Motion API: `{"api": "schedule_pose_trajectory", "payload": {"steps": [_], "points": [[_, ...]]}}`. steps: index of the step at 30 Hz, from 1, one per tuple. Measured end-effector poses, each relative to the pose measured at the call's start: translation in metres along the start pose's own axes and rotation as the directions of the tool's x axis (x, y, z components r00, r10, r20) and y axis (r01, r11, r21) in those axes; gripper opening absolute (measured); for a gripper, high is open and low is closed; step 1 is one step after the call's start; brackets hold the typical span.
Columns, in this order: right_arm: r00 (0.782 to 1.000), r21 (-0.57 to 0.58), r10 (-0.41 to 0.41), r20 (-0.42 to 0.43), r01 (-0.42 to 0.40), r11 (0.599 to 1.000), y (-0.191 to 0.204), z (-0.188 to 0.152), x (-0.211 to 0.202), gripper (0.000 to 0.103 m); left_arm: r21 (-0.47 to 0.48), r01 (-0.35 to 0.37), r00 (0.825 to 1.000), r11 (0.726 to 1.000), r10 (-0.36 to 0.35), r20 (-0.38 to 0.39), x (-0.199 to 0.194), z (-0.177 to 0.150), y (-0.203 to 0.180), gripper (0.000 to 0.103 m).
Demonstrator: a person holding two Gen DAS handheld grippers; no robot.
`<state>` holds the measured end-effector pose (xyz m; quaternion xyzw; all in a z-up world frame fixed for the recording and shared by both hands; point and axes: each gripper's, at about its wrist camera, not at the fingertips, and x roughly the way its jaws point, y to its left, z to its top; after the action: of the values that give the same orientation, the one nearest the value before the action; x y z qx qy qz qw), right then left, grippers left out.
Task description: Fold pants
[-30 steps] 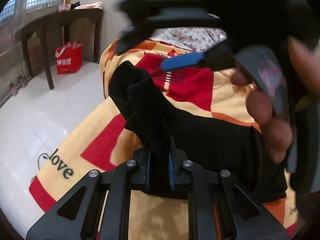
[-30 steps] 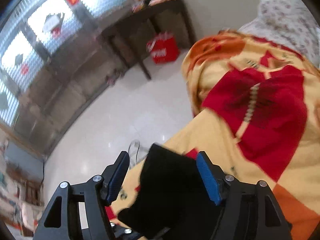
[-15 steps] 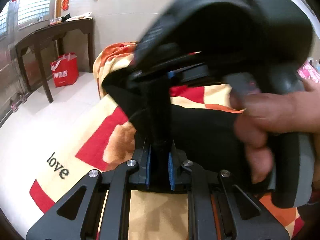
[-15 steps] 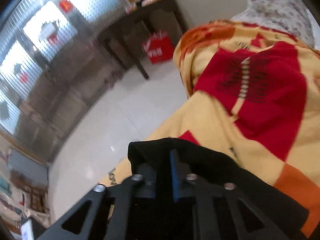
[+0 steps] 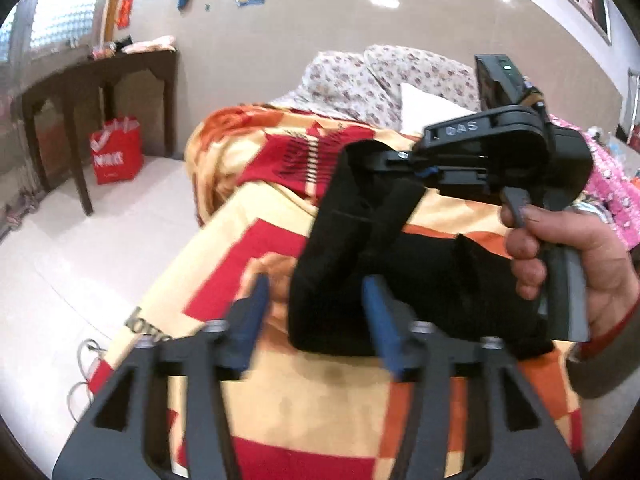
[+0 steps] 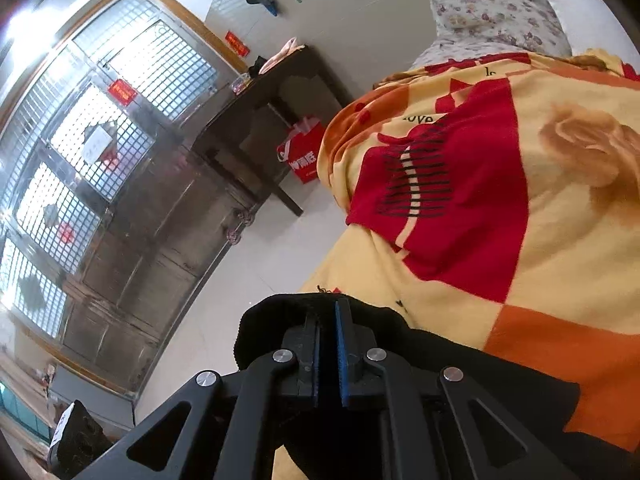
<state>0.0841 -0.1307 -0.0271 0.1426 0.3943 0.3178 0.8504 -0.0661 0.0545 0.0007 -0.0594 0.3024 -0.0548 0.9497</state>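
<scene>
A yellow, red and orange blanket (image 5: 248, 248) covers the bed, and the black pants (image 5: 400, 276) lie bunched on it at centre, their upper edge lifted toward one o'clock. There the right gripper (image 5: 394, 168), held in a hand (image 5: 576, 264) at three o'clock, is clamped on the fabric. The left gripper (image 5: 316, 320) at six o'clock stands wide apart, gripping nothing.

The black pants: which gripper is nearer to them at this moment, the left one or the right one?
Right. The right gripper is shut on the black pants and holds their edge up. The left gripper is open, with the cloth just ahead of its fingers.
</scene>
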Motion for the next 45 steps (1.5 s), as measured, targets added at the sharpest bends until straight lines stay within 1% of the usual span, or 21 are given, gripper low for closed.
{"api": "schedule_pose_trajectory", "payload": {"steps": [3, 7, 11, 14, 15, 16, 18, 21, 23, 26, 29, 31, 33, 36, 38, 39, 40, 41, 42, 43, 45], "points": [[1.0, 0.007, 0.002, 0.0, -0.002, 1.0, 0.001, 0.0, 0.0, 0.006, 0.017, 0.026, 1.0, 1.0, -0.026, -0.018, 0.009, -0.001, 0.001, 0.06], [1.0, 0.01, 0.01, -0.008, -0.01, 1.0, 0.0, 0.001, 0.003, 0.006, 0.082, -0.032, 0.999, 0.996, 0.034, -0.032, 0.026, -0.005, -0.006, 0.066], [1.0, 0.004, 0.014, -0.011, -0.014, 1.0, -0.001, 0.002, 0.005, 0.006, 0.049, 0.018, 0.998, 0.999, -0.015, -0.056, 0.042, -0.001, -0.005, 0.066], [1.0, 0.018, 0.03, -0.006, -0.03, 0.999, -0.006, 0.002, 0.006, 0.006, 0.062, 0.06, 0.997, 0.996, -0.057, -0.058, 0.054, 0.003, -0.014, 0.066], [0.999, 0.026, 0.036, 0.001, -0.037, 0.999, -0.01, 0.001, 0.005, 0.006, 0.066, 0.07, 0.996, 0.995, -0.066, -0.064, 0.057, 0.003, -0.016, 0.051], [0.999, 0.034, 0.046, 0.012, -0.047, 0.998, -0.012, 0.0, 0.003, 0.006, 0.059, 0.095, 0.992, 0.994, -0.09, -0.088, 0.062, 0.004, -0.018, 0.025], [0.998, 0.044, 0.06, 0.027, -0.061, 0.997, -0.015, -0.004, -0.004, 0.006, 0.038, 0.137, 0.984, 0.99, -0.132, -0.116, 0.066, 0.007, -0.018, 0.021], [0.994, 0.047, 0.087, 0.065, -0.09, 0.995, -0.016, -0.007, -0.027, 0.006, 0.045, 0.192, 0.977, 0.98, -0.186, -0.104, 0.052, 0.014, -0.026, 0.017], [0.988, 0.035, 0.107, 0.11, -0.111, 0.993, -0.017, -0.01, -0.057, 0.006, 0.061, 0.251, 0.965, 0.966, -0.245, -0.091, 0.035, 0.019, -0.039, 0.017], [0.978, 0.029, 0.107, 0.178, -0.114, 0.993, -0.022, -0.023, -0.107, 0.006, 0.121, 0.313, 0.949, 0.942, -0.306, -0.071, 0.014, 0.023, -0.069, 0.017], [0.972, 0.06, 0.043, 0.23, -0.059, 0.996, -0.04, -0.045, -0.153, 0.006, 0.177, 0.38, 0.924, 0.908, -0.367, -0.103, 0.007, 0.016, -0.108, 0.017], [0.969, 0.112, -0.051, 0.241, 0.024, 0.993, -0.062, -0.061, -0.172, 0.006, 0.224, 0.377, 0.925, 0.899, -0.356, -0.132, 0.013, 0.006, -0.14, 0.017], [0.962, 0.194, -0.163, 0.218, 0.121, 0.973, -0.09, -0.077, -0.18, 0.006, 0.246, 0.383, 0.921, 0.89, -0.348, -0.174, 0.026, -0.004, -0.166, 0.018], [0.943, 0.33, -0.303, 0.14, 0.244, 0.912, -0.134, -0.098, -0.183, 0.006, 0.277, 0.379, 0.914, 0.883, -0.308, -0.265, 0.051, -0.019, -0.198, 0.026], [0.917, 0.361, -0.384, 0.109, 0.324, 0.875, -0.146, -0.11, -0.19, 0.007, 0.299, 0.381, 0.906, 0.875, -0.289, -0.309, 0.054, -0.022, -0.207, 0.029], [0.911, 0.367, -0.394, 0.125, 0.327, 0.871, -0.147, -0.115, -0.196, 0.009, 0.301, 0.399, 0.899, 0.866, -0.303, -0.317, 0.05, -0.02, -0.206, 0.036], [0.915, 0.381, -0.373, 0.153, 0.293, 0.877, -0.146, -0.121, -0.205, 0.012, 0.284, 0.447, 0.875, 0.848, -0.348, -0.338, 0.041, -0.015, -0.202, 0.046], [0.921, 0.393, -0.351, 0.168, 0.264, 0.881, -0.146, -0.124, -0.211, 0.015, 0.258, 0.497, 0.848, 0.828, -0.401, -0.348, 0.032, -0.009, -0.197, 0.052], [0.924, 0.397, -0.336, 0.184, 0.243, 0.885, -0.143, -0.126, -0.217, 0.022, 0.24, 0.529, 0.831, 0.814, -0.439, -0.342, 0.024, -0.004, -0.191, 0.057], [0.924, 0.384, -0.323, 0.204, 0.228, 0.895, -0.136, -0.127, -0.221, 0.029, 0.243, 0.545, 0.826, 0.803, -0.464, -0.321, 0.011, 0.002, -0.185, 0.058], [0.932, 0.323, -0.286, 0.224, 0.206, 0.924, -0.118, -0.129, -0.224, 0.035, 0.293, 0.517, 0.849, 0.804, -0.44, -0.291, -0.004, 0.011, -0.177, 0.058]]}}
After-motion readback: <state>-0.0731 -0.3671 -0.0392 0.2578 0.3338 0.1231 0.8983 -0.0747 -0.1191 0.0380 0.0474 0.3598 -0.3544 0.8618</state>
